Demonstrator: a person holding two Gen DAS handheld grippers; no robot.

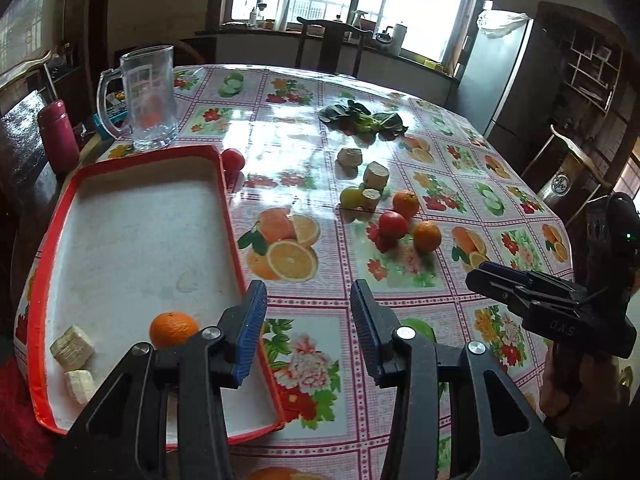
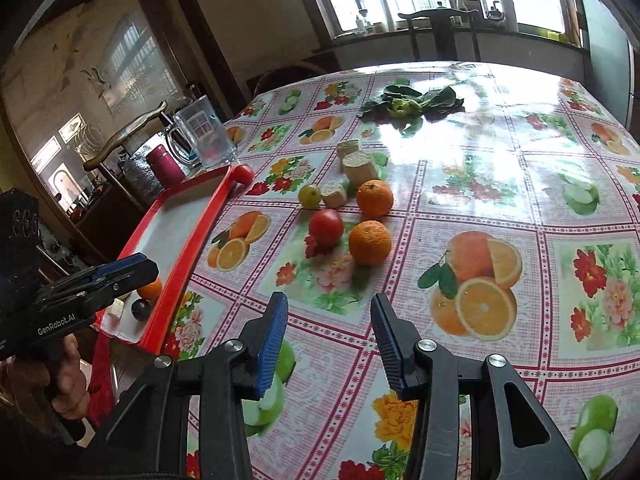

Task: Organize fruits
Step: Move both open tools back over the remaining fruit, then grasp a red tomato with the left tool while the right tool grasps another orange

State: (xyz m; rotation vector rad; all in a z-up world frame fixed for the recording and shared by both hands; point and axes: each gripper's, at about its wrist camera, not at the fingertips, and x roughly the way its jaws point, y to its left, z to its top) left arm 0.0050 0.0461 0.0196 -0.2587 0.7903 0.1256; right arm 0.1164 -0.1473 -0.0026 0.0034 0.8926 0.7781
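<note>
Red-rimmed tray [image 1: 230,216] sits at the table's left, white inside, holding one orange [image 1: 173,329] and two pale chunks [image 1: 72,347] at its near end; right wrist view also shows a dark round fruit [image 2: 141,309] there. Glass mug [image 1: 149,98] stands at 12 o'clock of tray, small red fruit [image 1: 233,159] touching tray's far right corner. Left gripper [image 1: 308,330] hovers over tray's near right edge, jaws wide, nothing between. Centre table: yellow-green fruit [image 1: 351,196], three pale chunks [image 1: 376,175], tomato [image 1: 393,224], two oranges [image 1: 427,235] clustered close. Leafy greens [image 1: 362,117] lie at 12 o'clock of cluster. Right gripper [image 2: 329,338] at 6 o'clock of cluster, jaws wide, empty.
</note>
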